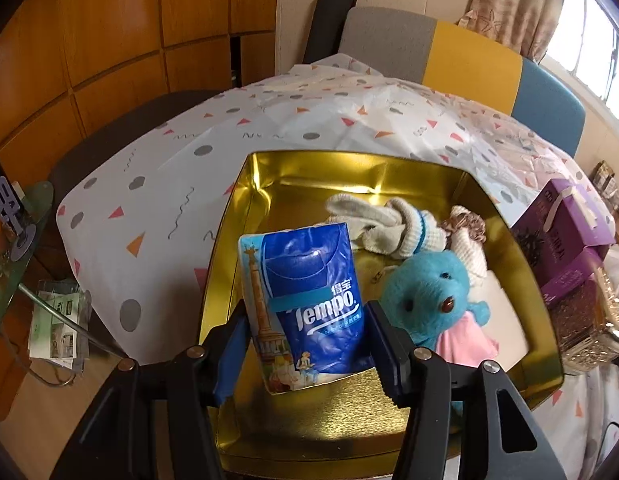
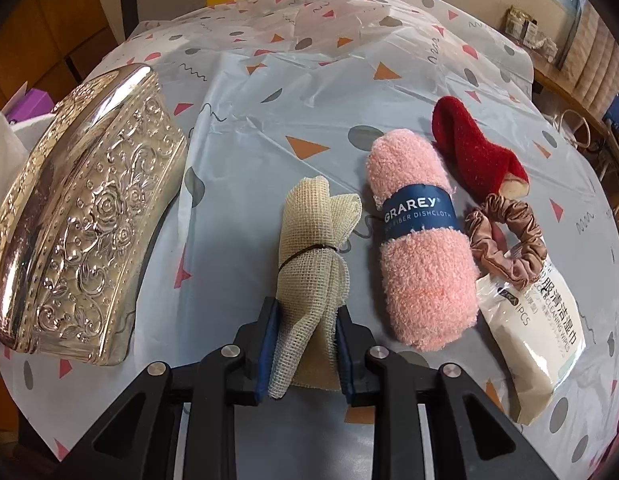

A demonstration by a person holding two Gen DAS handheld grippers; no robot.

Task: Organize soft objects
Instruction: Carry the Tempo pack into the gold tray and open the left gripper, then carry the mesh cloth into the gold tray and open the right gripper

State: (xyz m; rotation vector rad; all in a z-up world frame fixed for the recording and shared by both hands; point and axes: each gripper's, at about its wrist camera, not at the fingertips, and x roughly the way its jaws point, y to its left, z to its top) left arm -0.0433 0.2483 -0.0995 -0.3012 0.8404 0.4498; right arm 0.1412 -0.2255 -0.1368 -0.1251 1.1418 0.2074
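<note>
My left claw [image 1: 307,332] grips a blue tissue pack [image 1: 305,304] over the gold tin [image 1: 245,208], hiding part of its floor; a blue plush toy [image 1: 429,300] lies there, half behind my right finger. My right claw [image 2: 305,344] straddles the mesh cloth roll [image 2: 313,248] on the bench [image 2: 269,128]; whether the pads press, I cannot tell.

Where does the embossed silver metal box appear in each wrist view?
Left wrist view: the silver box sits at the right edge, beside the gold tin and just below the purple carton.
Right wrist view: it fills the left side, lying on the tablecloth.
Shared landmark: the white tablecloth with triangles and dots.
</note>
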